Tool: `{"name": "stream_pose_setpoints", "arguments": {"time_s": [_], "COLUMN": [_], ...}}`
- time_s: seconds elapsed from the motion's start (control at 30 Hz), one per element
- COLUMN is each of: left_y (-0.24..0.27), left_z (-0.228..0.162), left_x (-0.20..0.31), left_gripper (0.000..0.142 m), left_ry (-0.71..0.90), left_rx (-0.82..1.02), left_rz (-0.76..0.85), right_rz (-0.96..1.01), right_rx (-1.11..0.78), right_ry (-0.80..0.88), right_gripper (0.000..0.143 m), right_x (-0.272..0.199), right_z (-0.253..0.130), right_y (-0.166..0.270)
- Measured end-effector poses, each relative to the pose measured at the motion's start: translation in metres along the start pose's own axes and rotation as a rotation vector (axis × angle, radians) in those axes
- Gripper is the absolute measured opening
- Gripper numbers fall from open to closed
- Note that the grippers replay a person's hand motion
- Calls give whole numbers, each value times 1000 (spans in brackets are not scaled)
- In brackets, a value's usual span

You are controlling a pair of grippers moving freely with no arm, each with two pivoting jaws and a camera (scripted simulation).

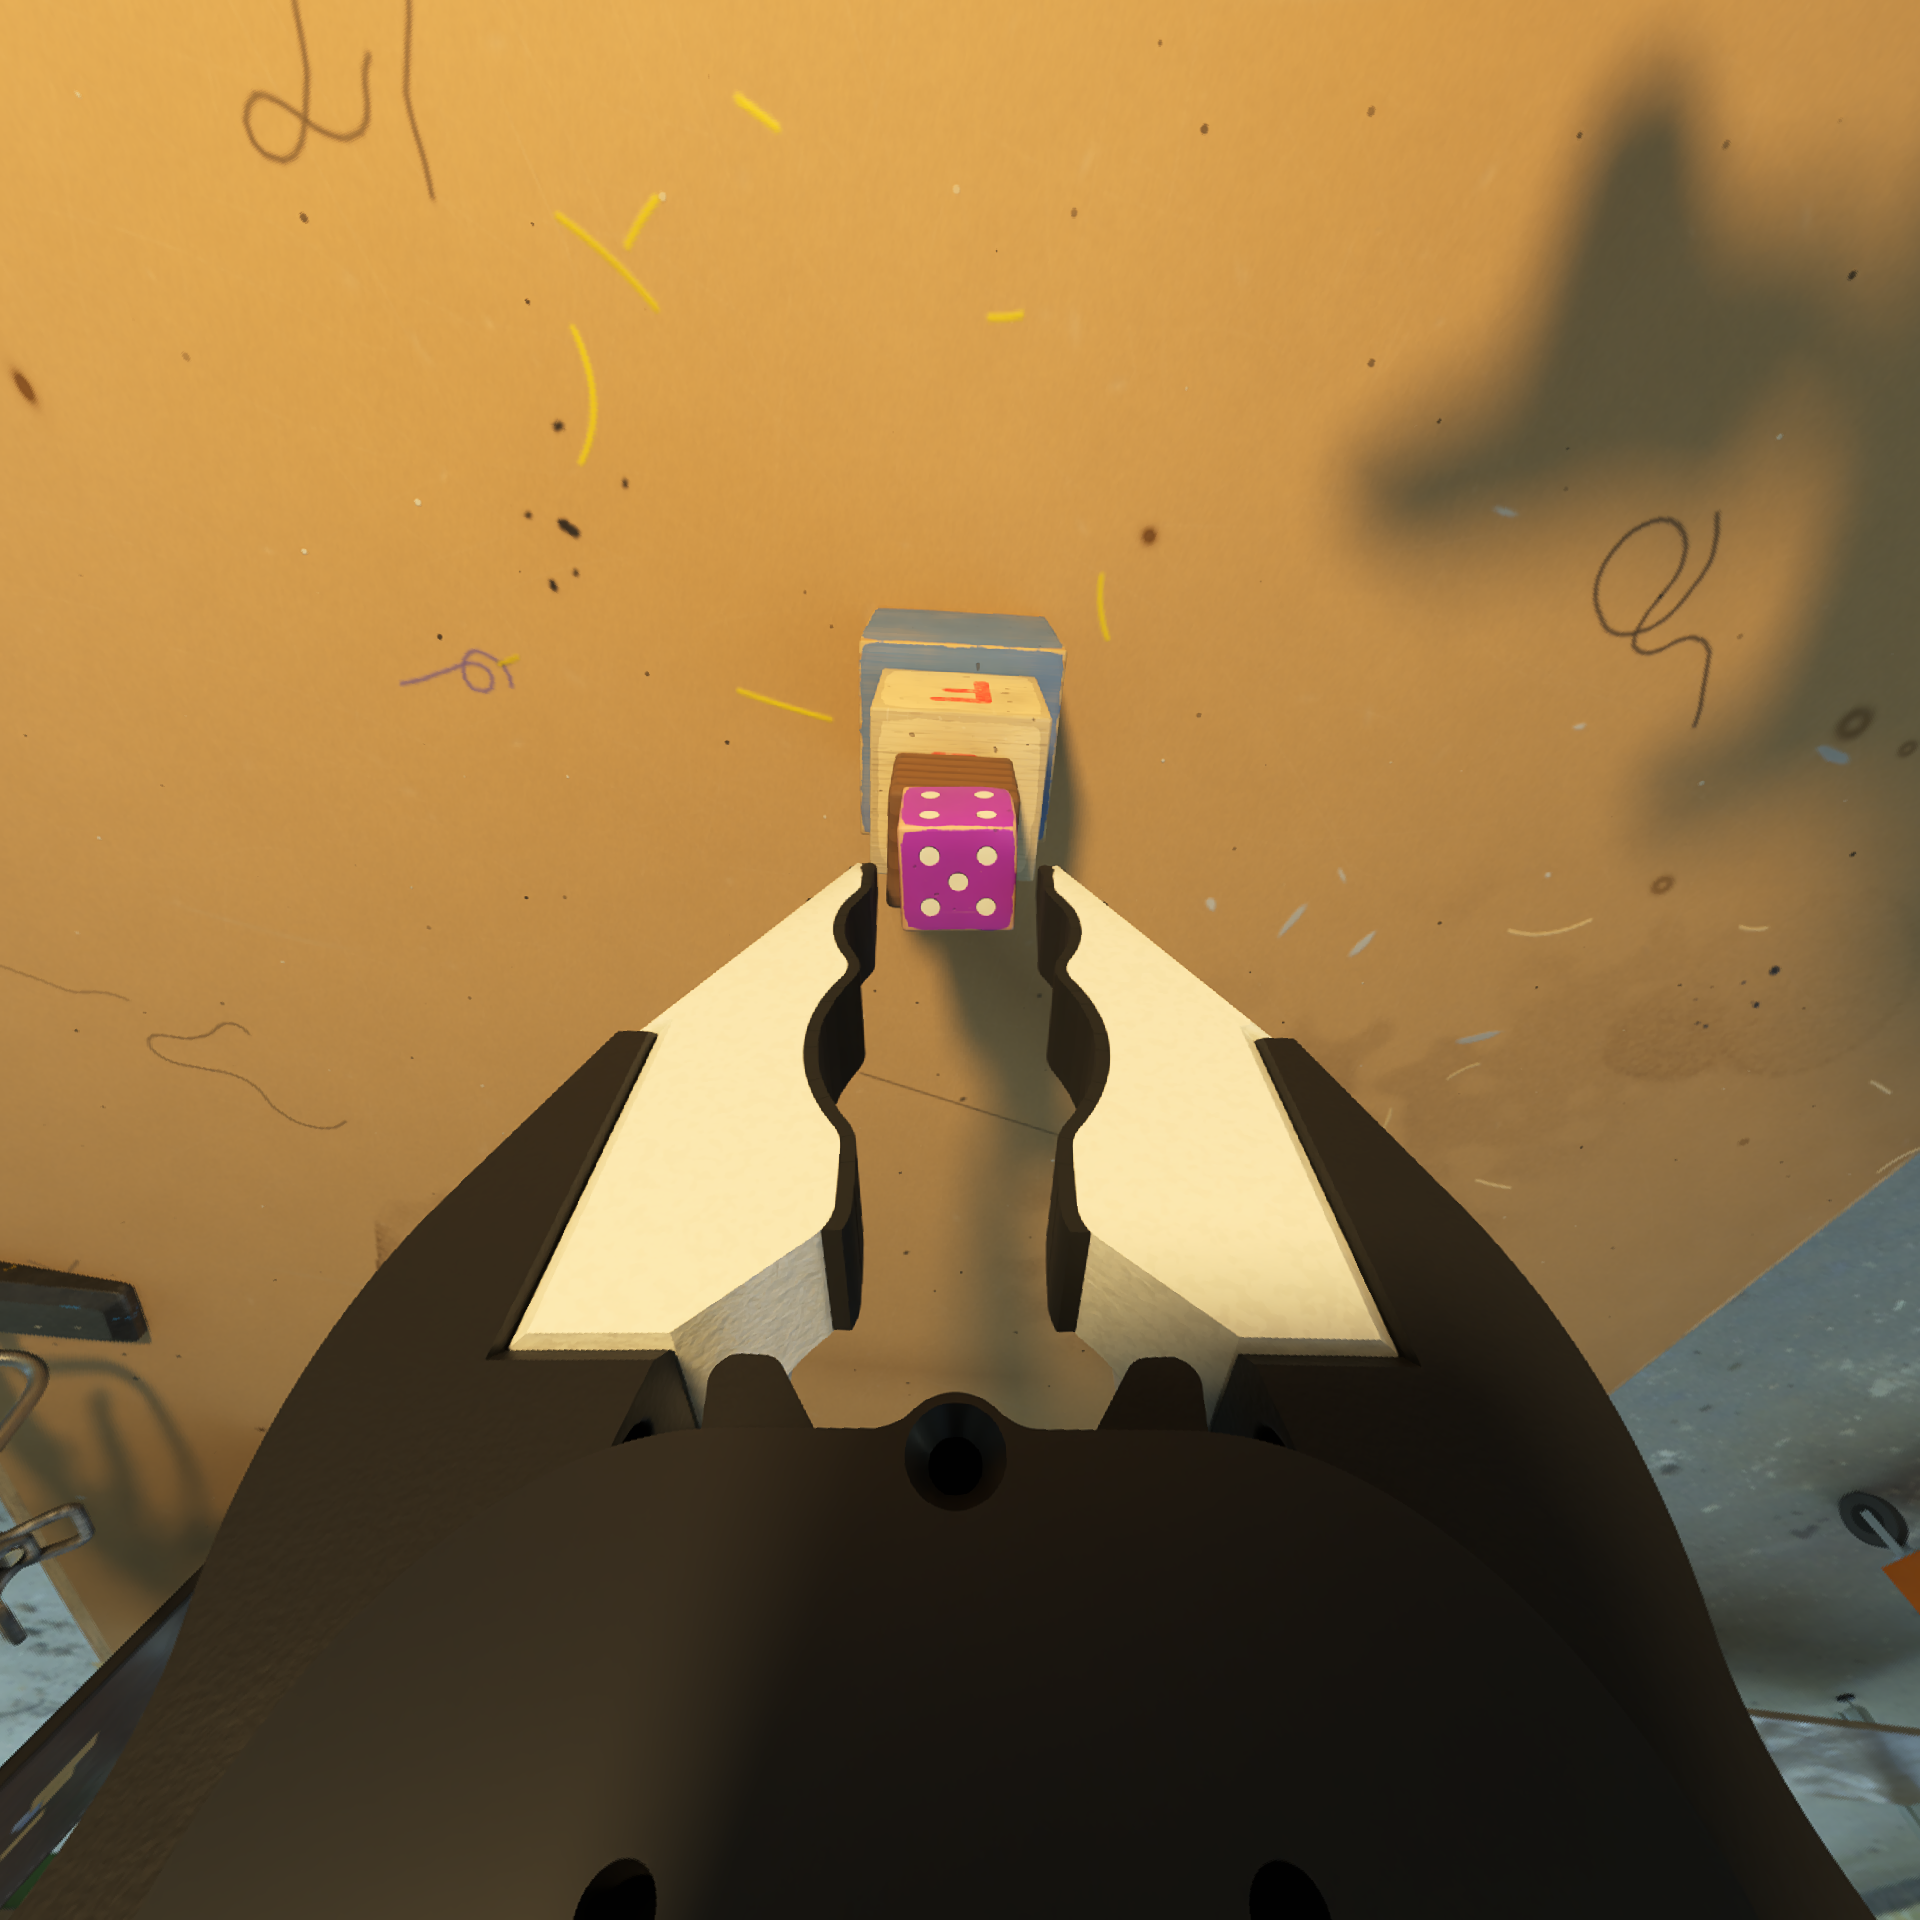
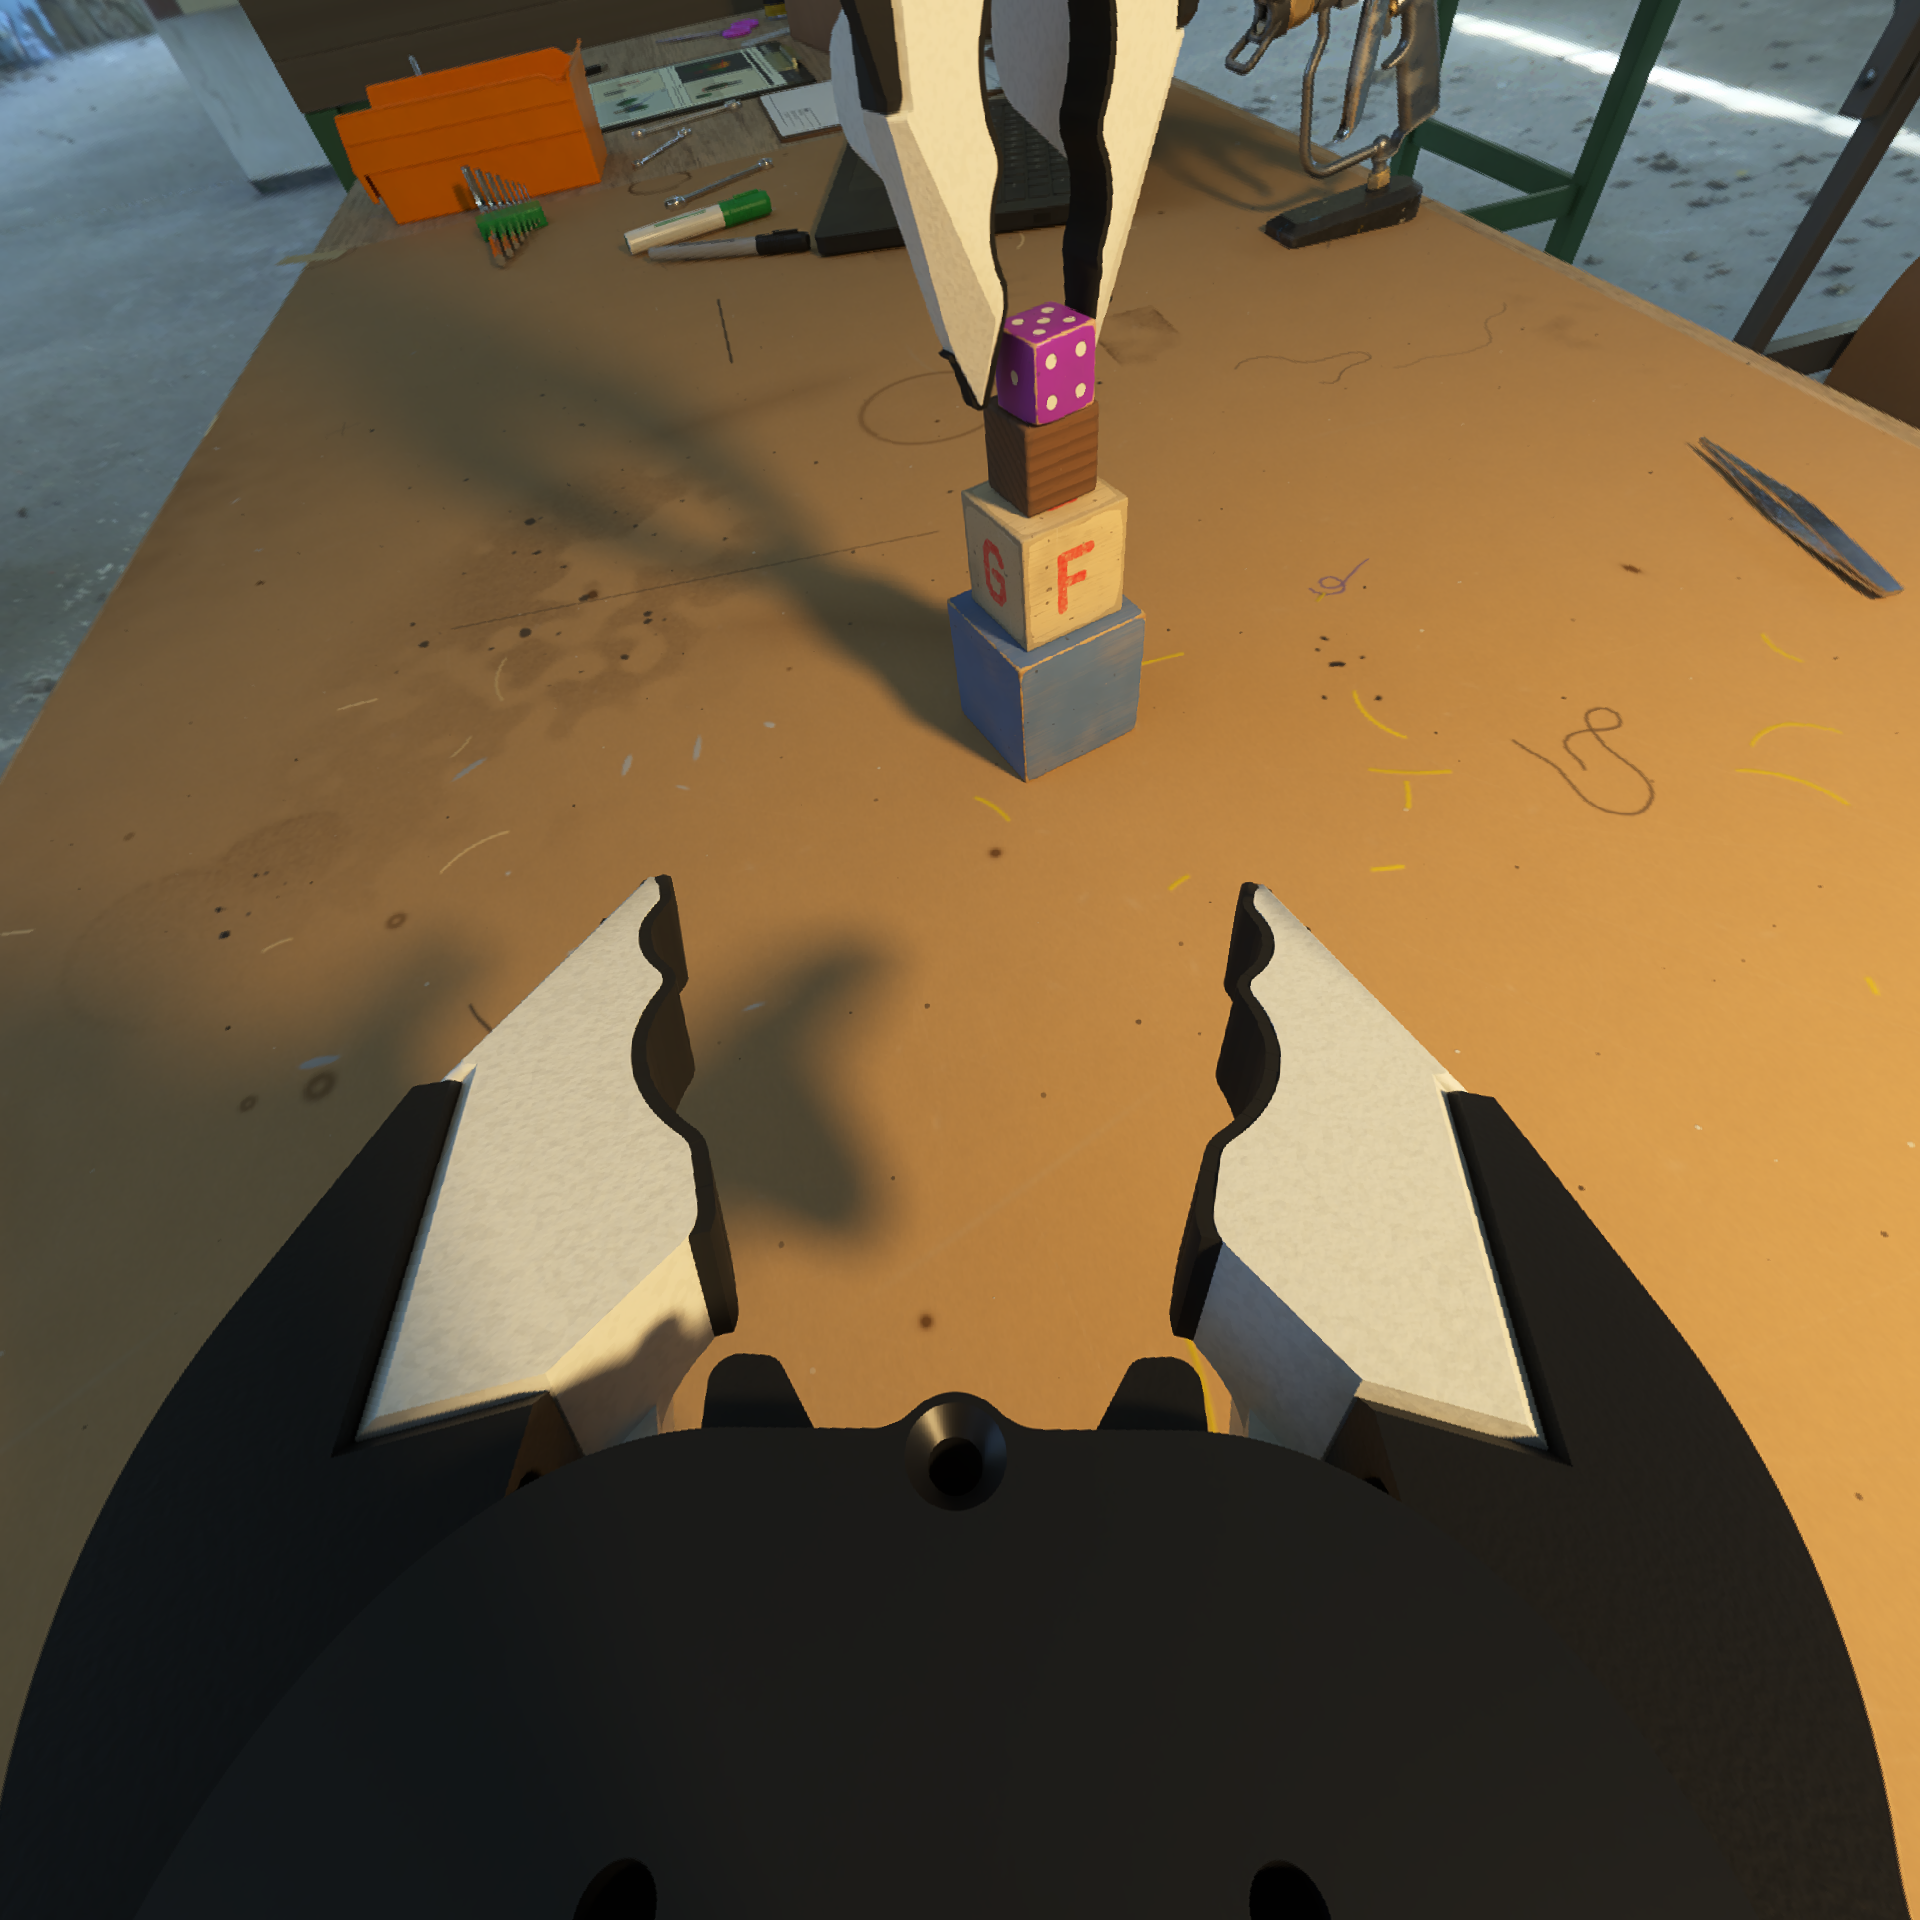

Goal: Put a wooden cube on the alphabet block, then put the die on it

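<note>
A four-piece stack stands on the brown table (image 2: 623,831). A blue cube (image 2: 1049,691) is at the bottom, then the alphabet block (image 2: 1044,566), a dark wooden cube (image 2: 1042,457) and the magenta die (image 2: 1047,364) on top. In the left wrist view I look straight down on the die (image 1: 956,857), wooden cube (image 1: 951,771), alphabet block (image 1: 961,712) and blue cube (image 1: 961,636). My left gripper (image 1: 956,878) hangs above the stack; in the right wrist view it (image 2: 1029,353) shows the same. Its fingers straddle the die with a small gap each side, so it is open. My right gripper (image 2: 956,883) is open and empty, low over the table, well short of the stack.
At the table's far end are an orange box (image 2: 473,130), a green hex-key set (image 2: 504,213), two markers (image 2: 701,220), wrenches and a clamp tool (image 2: 1351,125). A dark flat blade (image 2: 1797,520) lies at the right. The table edge (image 1: 1714,1309) runs near the left gripper.
</note>
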State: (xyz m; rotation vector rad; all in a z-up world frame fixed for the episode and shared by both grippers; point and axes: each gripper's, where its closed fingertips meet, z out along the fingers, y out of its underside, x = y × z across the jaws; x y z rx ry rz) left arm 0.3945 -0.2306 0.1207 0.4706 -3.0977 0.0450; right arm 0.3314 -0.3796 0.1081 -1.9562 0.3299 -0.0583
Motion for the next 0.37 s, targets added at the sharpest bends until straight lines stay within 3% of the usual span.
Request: {"name": "stream_pose_setpoints", "arguments": {"time_s": [0.2,0.37], "left_y": [5,17], "left_z": [-20,-49], "left_x": [1,4], "left_gripper": [51,73], "left_ry": [-18,-87], "left_rx": [69,348], "left_rz": [-3,-102], "right_rz": [0,15], "right_rx": [0,0], "right_ry": [4,6], "right_gripper": [105,106], "right_x": [1,3], "right_z": [0,0], "right_y": [1,3]}}
